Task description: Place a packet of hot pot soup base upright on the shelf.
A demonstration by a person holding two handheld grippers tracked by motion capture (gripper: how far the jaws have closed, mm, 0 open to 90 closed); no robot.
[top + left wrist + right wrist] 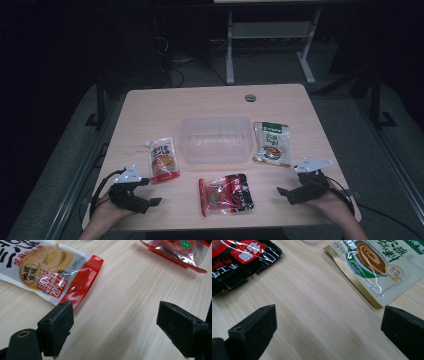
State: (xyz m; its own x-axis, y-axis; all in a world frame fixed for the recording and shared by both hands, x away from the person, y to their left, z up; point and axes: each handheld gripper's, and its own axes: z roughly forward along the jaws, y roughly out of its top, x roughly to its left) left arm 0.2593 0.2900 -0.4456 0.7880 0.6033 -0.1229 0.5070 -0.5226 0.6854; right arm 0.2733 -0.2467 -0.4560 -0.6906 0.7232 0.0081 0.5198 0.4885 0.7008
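Red-bottomed pouch (164, 161) flat, long axis toward table's far edge

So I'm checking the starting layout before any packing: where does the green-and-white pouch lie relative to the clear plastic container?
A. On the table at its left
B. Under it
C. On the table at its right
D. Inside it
C: in the high view the green-and-white pouch lies flat on the table, just right of the empty clear plastic container.
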